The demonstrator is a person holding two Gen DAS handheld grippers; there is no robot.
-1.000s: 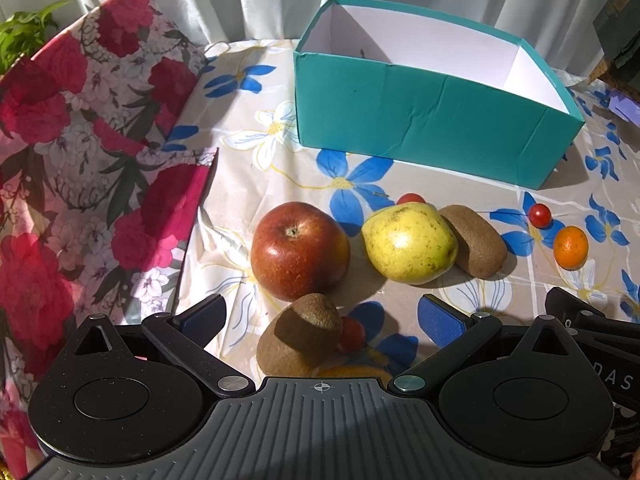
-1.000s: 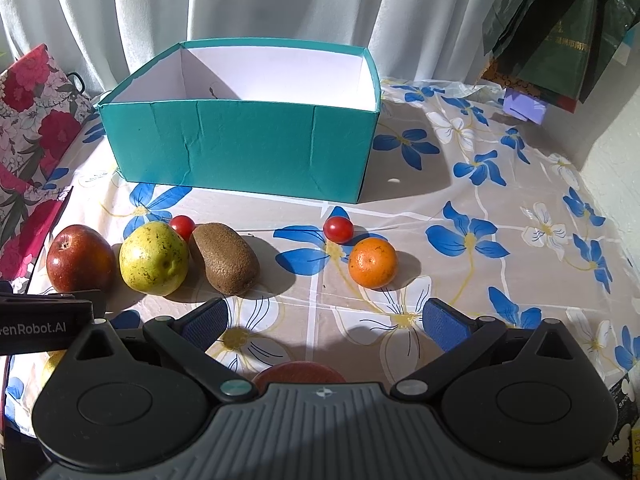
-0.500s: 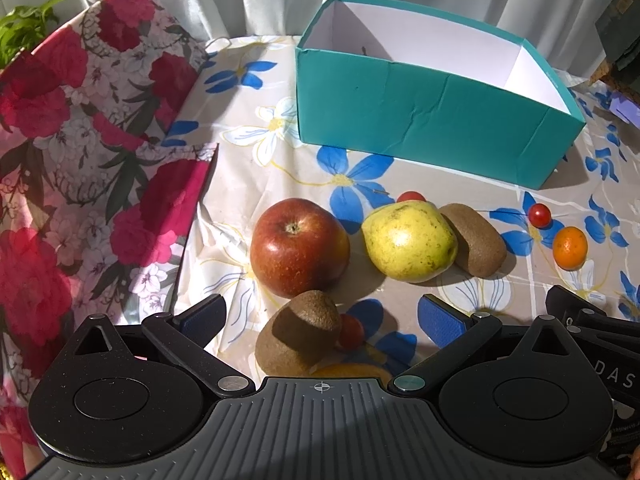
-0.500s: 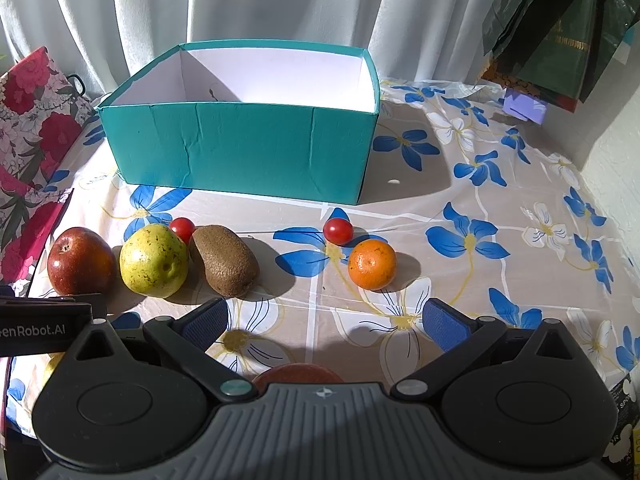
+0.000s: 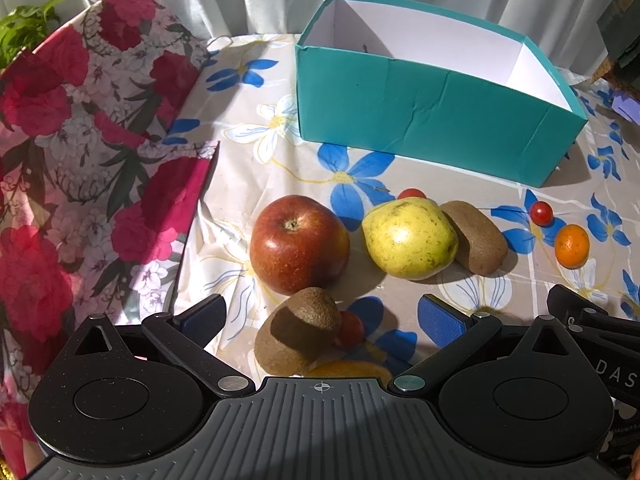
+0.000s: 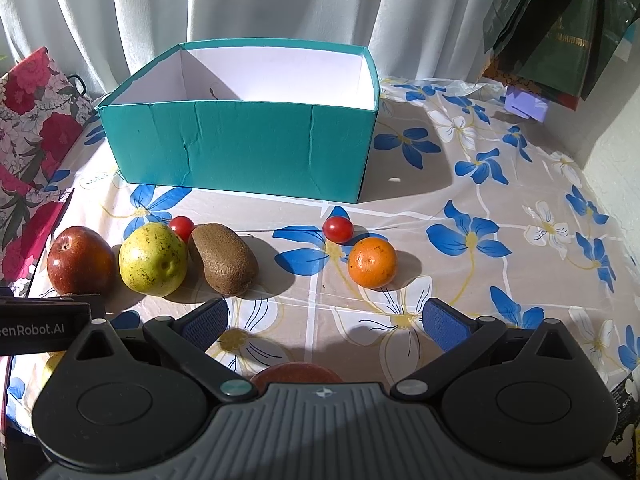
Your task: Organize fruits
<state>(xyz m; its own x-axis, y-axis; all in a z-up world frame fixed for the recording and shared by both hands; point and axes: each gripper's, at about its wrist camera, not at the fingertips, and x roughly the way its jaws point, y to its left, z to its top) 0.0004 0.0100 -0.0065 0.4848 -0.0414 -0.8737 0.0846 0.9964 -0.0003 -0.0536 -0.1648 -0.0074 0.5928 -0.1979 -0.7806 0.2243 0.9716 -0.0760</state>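
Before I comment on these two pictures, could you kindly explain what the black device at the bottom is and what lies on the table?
Each picture comes from a camera on a hand-held two-finger gripper, looking forward along its fingers. The left gripper and right gripper are both open and hold nothing. On the flowered tablecloth stands a teal box; nothing shows inside it. In front lie an apple, a pear, a kiwi, a second kiwi nearer the left gripper, cherry tomatoes and a small orange.
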